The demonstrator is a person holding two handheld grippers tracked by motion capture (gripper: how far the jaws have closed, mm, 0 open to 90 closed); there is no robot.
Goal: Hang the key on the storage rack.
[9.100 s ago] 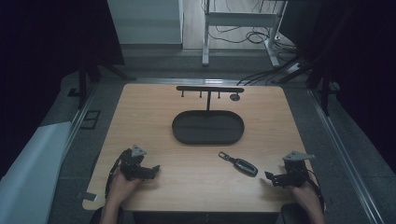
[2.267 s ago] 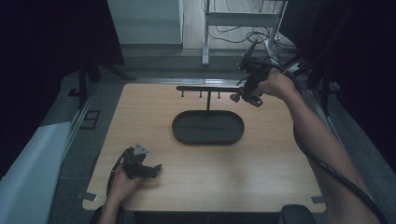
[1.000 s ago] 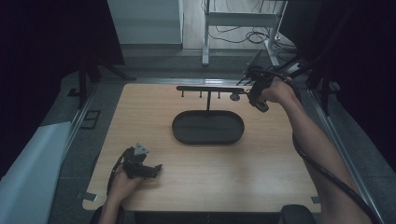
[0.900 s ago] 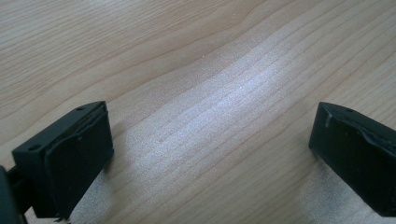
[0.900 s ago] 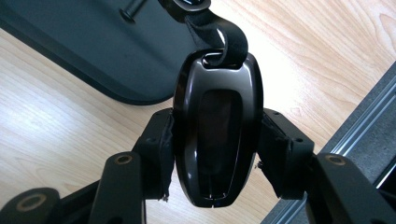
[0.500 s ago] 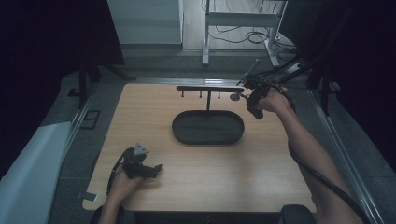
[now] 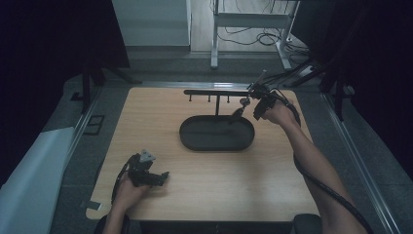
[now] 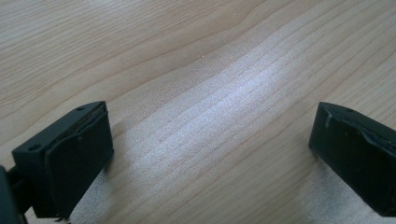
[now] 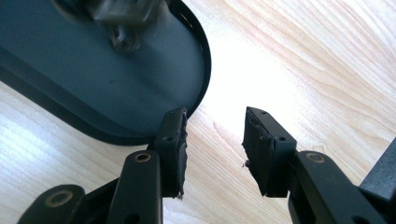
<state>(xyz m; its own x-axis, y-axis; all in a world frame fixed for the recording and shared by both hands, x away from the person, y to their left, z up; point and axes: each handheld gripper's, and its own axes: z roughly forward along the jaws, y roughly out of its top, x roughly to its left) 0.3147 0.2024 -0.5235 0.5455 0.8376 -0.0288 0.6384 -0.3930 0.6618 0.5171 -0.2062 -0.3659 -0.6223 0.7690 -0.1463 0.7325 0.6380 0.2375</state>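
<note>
The left gripper is black, carries a pale grey three-cornered plate on top and trails a dark looped cable; its jaws are blocky black pads with small screw holes and frayed edges. The right gripper is black too, with linked arms pinned by round metal rivets, worn pad edges, and a thick black cable running along the person's bare, sleeveless forearm.

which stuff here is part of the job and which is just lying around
In the job:
- key fob, hanging at the right end of the hook rack
- hook rack with its oval tray
- right tongs, open beside the fob

Lying about:
- left tongs, open on bare table
- cables on the floor beyond
</note>
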